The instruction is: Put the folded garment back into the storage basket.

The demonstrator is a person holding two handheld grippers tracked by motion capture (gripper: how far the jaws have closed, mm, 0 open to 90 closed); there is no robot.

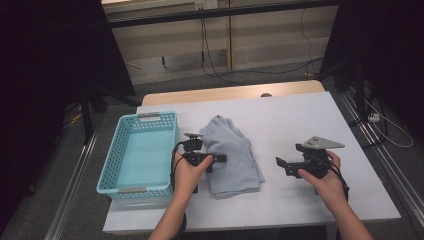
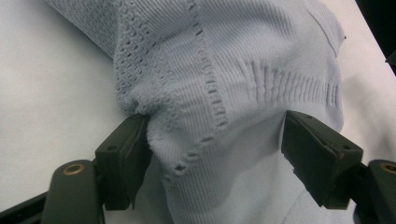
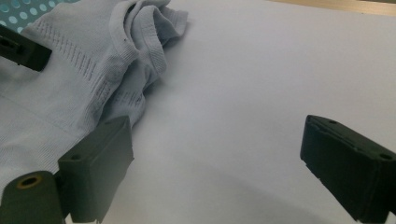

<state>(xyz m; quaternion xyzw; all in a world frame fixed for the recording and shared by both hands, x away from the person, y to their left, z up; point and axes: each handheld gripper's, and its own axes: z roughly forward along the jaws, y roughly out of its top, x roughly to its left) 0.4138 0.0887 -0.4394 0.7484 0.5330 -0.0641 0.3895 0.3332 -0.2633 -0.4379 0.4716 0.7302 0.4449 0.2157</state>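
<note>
Partly cut off in the left gripper view, the grey garment (image 2: 243,70) lies between the left hand-held gripper's (image 2: 217,149) parted jaws, while the right hand-held gripper (image 3: 215,154) gapes beside it.

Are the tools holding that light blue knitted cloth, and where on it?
Nothing is held. The left tool stands open around the cloth's near edge, its pads not squeezing. The right tool is open over bare table beside it.

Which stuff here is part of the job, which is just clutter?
In play:
- knit garment, between the left gripper's open jaws
- turquoise basket beside it
- right gripper, open over bare table

Lying about:
- cables on the floor
- power strip
</note>
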